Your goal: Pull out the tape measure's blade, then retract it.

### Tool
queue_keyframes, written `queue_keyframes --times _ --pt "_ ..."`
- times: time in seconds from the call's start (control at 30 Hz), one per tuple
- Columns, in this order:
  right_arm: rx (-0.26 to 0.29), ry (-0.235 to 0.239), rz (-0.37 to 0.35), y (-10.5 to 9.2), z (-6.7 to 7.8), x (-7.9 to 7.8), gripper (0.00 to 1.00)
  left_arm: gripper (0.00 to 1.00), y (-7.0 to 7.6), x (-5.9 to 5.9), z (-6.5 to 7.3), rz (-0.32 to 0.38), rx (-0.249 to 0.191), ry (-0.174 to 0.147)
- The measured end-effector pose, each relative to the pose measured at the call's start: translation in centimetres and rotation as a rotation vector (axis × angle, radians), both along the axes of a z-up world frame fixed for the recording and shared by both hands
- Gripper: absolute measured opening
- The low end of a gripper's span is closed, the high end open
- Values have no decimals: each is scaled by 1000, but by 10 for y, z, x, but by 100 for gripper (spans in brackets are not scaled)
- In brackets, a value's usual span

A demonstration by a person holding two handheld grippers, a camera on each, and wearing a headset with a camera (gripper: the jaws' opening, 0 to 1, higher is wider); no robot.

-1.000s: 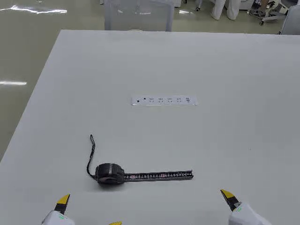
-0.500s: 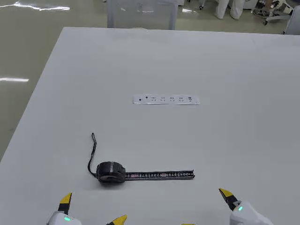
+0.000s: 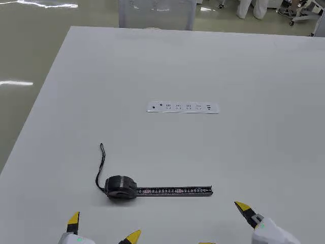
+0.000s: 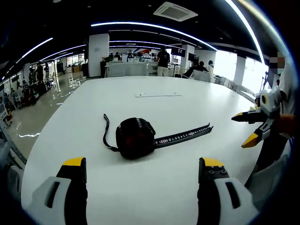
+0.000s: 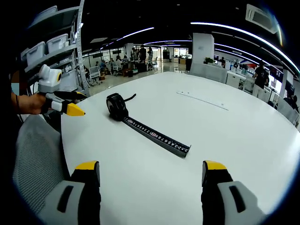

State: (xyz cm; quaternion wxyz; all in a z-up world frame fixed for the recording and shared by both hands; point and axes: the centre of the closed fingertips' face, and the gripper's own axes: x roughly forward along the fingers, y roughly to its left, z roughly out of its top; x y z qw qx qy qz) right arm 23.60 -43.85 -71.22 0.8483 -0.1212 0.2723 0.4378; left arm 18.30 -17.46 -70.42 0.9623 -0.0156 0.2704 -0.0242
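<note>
Black tape measure [image 3: 120,187] lay just beyond my spread left gripper [image 3: 103,227], its blade [image 3: 175,191] running right, tip nearest my spread right gripper [image 3: 223,225].

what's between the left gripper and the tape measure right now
Only bare white table lies between the open left gripper and the tape measure, as the left gripper view shows. The strap and the pulled-out blade lie to either side.

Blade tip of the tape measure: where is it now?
Head view, lower centre: the blade tip lies on the table, right of the black case, ahead of the right tongs.
</note>
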Motion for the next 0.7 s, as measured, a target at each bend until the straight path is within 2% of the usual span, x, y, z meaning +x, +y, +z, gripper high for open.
queue_keyframes --times 0.1,0.23,0.3,0.43,0.7 --pt "-2 -10 43 2 -2 4 88 99 -1 6 -2 15 18 -2" --pt "-47 -14 111 1 -11 8 83 99 0 12 -6 51 -8 -4" --pt "-57 -26 145 1 -15 12 81 99 0 14 -11 54 4 4" --pt "-79 -47 202 0 -18 19 77 99 -2 18 -12 64 17 1" --pt "-57 -40 263 -1 -29 40 71 99 -5 27 -11 72 41 -19"
